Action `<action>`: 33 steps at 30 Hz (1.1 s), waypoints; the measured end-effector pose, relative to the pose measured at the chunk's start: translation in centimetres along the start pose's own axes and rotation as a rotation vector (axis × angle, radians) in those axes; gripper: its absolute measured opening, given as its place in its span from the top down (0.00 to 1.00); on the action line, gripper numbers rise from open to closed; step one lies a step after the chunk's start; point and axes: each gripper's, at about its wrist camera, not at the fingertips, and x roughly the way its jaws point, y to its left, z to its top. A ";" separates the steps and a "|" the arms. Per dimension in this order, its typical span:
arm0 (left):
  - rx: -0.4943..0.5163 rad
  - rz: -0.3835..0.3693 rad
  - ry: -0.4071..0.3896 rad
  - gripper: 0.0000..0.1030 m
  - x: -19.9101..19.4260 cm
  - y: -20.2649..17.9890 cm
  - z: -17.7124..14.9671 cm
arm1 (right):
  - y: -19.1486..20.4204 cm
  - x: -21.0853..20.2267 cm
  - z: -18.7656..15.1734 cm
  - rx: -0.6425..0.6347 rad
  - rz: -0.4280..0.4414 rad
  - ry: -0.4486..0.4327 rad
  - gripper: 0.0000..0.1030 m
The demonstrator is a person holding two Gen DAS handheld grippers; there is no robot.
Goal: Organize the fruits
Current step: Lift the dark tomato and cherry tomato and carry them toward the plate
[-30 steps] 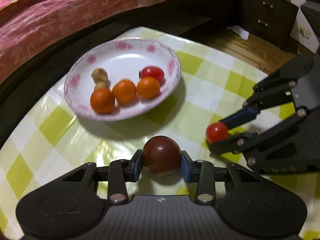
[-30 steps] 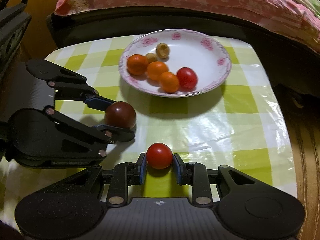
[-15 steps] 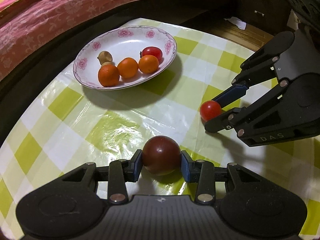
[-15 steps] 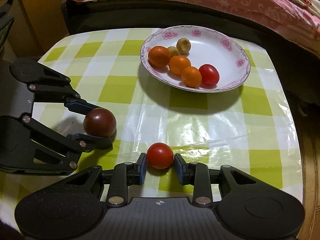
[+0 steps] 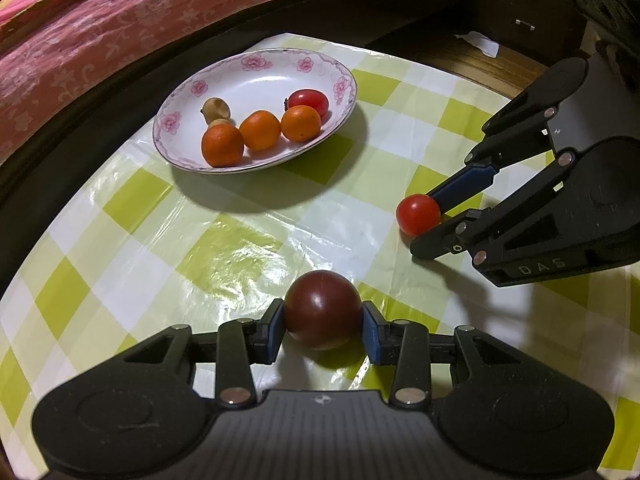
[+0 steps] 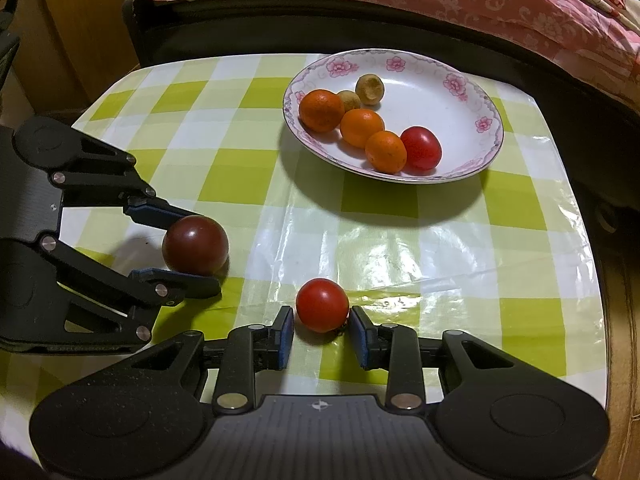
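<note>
A dark red-brown round fruit (image 5: pixel 322 308) sits on the checked cloth, with my left gripper (image 5: pixel 322 314) shut on it, both blue pads against its sides. The right wrist view shows that fruit (image 6: pixel 195 245) and left gripper (image 6: pixel 202 250) at the left. A small red tomato (image 6: pixel 322 305) rests on the cloth between the pads of my right gripper (image 6: pixel 321 316), which stands open with a thin gap on each side. A flowered white plate (image 5: pixel 256 80) farther back holds three oranges (image 5: pixel 260 130), a red tomato (image 5: pixel 308 101) and two small brown fruits (image 5: pixel 216 109).
The table wears a green-and-white checked plastic cloth (image 5: pixel 224 240). A dark bed frame and a pink floral bedspread (image 5: pixel 120 20) run behind the plate. A dark drawer cabinet (image 5: pixel 528 8) stands beyond the table's far right edge. The plate (image 6: pixel 432 92) lies near the cloth's back edge.
Both grippers have drawn back from the plate, which now looks farther off. The right gripper's pads have loosened from the small red tomato. The left still grips the dark fruit.
</note>
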 end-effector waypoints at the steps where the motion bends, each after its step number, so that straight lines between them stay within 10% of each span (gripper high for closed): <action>1: 0.000 0.003 0.001 0.54 0.0 0.0 0.0 | 0.0 0.0 0.0 0.002 0.000 -0.002 0.72; 33: -0.034 0.034 0.004 0.54 -0.4 0.9 0.0 | 0.6 0.7 1.3 0.019 -0.017 0.007 0.78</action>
